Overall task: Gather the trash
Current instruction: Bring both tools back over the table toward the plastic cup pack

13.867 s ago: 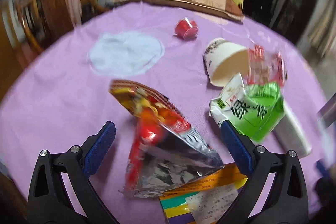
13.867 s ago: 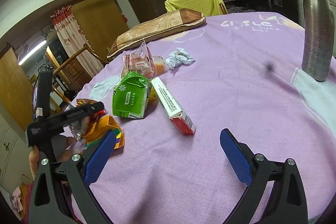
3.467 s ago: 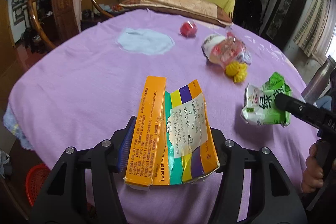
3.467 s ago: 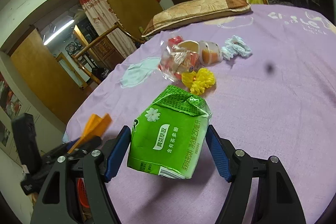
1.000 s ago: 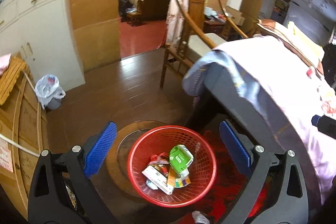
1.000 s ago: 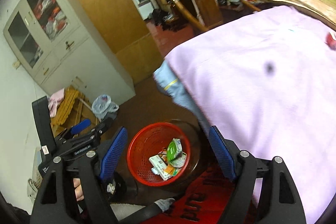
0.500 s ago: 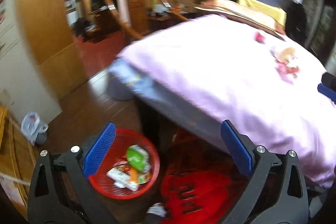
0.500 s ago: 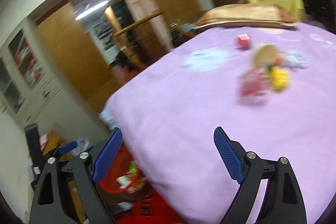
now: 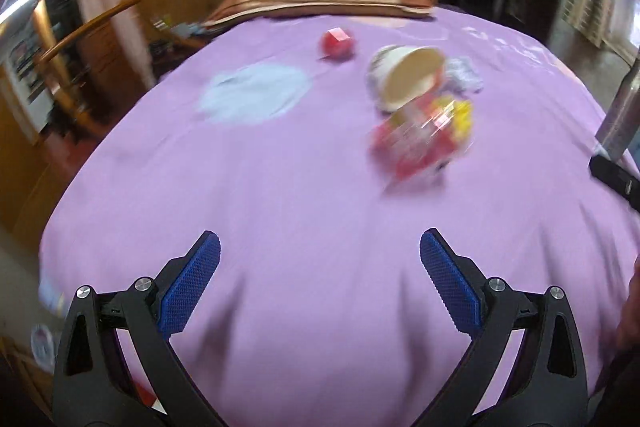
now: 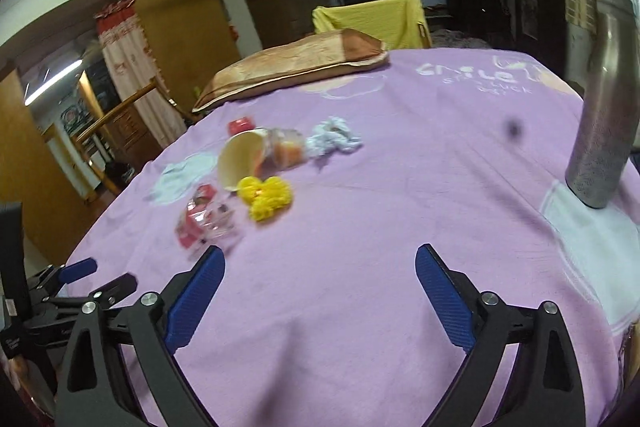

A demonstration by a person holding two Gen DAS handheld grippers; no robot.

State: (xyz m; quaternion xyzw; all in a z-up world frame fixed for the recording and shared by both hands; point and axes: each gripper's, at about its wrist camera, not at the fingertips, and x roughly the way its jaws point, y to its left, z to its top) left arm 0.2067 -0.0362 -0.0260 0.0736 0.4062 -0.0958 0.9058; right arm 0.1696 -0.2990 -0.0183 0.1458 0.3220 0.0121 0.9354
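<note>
Both claws empty over the purple tablecloth (image 10: 400, 187): left gripper (image 9: 320, 283) spread wide, right gripper (image 10: 320, 287) jaws just opened further, trash ahead — red-clear wrapper (image 10: 206, 221), yellow crumple (image 10: 266, 197), tipped paper cup (image 10: 240, 163), white tissue (image 10: 334, 141).

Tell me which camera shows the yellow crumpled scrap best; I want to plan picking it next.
The right wrist view: the yellow crumpled scrap lies in plain sight, fairly sharp, just in front of the tipped paper cup. In the left wrist view only a blurred yellow edge shows behind the red-and-clear wrapper.
</note>
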